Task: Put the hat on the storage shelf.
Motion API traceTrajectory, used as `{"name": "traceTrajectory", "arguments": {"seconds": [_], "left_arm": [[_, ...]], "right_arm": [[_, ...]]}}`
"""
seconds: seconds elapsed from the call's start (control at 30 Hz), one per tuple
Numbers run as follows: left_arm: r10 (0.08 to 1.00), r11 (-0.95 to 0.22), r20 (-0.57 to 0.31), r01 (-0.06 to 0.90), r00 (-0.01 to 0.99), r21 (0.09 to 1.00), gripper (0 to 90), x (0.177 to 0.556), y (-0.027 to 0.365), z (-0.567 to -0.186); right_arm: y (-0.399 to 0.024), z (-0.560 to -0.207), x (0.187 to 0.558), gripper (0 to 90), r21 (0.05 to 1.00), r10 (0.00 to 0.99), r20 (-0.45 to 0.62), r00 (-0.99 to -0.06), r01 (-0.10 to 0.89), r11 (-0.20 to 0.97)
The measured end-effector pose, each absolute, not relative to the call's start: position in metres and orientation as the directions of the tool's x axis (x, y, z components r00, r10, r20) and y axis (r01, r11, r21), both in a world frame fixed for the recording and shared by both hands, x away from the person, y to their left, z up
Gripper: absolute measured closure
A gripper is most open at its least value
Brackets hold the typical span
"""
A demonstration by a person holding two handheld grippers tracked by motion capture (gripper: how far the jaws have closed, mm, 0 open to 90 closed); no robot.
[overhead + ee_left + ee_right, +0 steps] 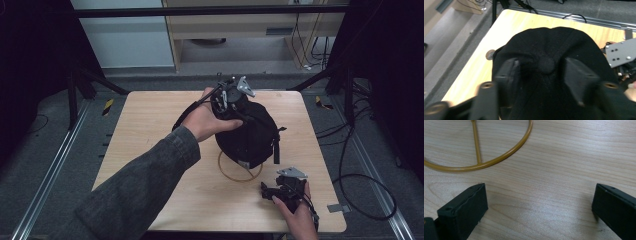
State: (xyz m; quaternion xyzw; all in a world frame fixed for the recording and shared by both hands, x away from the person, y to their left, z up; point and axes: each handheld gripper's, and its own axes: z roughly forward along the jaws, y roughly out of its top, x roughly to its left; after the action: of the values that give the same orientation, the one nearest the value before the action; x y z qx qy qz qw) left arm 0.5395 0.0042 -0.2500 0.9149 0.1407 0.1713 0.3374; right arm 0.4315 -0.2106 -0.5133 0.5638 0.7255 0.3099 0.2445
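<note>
A black cap (250,135) sits on a gold wire stand whose ring base (240,172) lies on the wooden table (150,140). My left gripper (231,107) is at the cap's top, pointing down at it. In the left gripper view its jaws (541,63) stand apart on either side of the crown button (546,65), with the fabric (544,40) between them unpinched. My right gripper (267,191) rests low at the table's front right. Its jaws (539,192) are wide open over bare wood, a little short of the gold ring (481,165).
The table's front edge runs just below the right hand (300,220). Cables (360,185) lie on the floor to the right, and black frame legs (75,85) stand at the back corners. A small round mark (490,54) sits on the tabletop near the cap.
</note>
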Motion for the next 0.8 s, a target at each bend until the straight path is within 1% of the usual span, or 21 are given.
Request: {"name": "traceTrajectory", "arguments": {"seconds": [0.2, 0.3, 0.53, 0.67, 0.8], "left_arm": [[0.392, -0.706, 0.201, 0.153, 0.898, 0.692, 17.4, 0.531, 0.008, -0.251], [0.386, -0.703, 0.202, 0.146, 0.900, 0.696, 10.8, 0.523, 0.010, -0.253], [0.387, -0.691, 0.191, 0.146, 0.902, 0.708, 7.8, 0.511, 0.021, -0.262], [0.398, -0.673, 0.186, 0.148, 0.898, 0.725, 7.4, 0.503, 0.029, -0.269], [0.420, -0.673, 0.193, 0.162, 0.887, 0.722, 7.4, 0.493, 0.035, -0.273]], "right_arm": [[-0.211, -0.513, 0.431, 0.4, 0.725, 0.970, -0.005, -0.245, 0.666, 0.172], [-0.210, -0.513, 0.431, 0.4, 0.725, 0.970, -0.001, -0.241, 0.669, 0.167], [-0.210, -0.513, 0.431, 0.4, 0.725, 0.970, -0.001, -0.241, 0.669, 0.167], [-0.210, -0.513, 0.431, 0.4, 0.723, 0.970, -0.001, -0.241, 0.670, 0.167], [-0.210, -0.513, 0.431, 0.4, 0.724, 0.970, -0.001, -0.242, 0.669, 0.168]]}}
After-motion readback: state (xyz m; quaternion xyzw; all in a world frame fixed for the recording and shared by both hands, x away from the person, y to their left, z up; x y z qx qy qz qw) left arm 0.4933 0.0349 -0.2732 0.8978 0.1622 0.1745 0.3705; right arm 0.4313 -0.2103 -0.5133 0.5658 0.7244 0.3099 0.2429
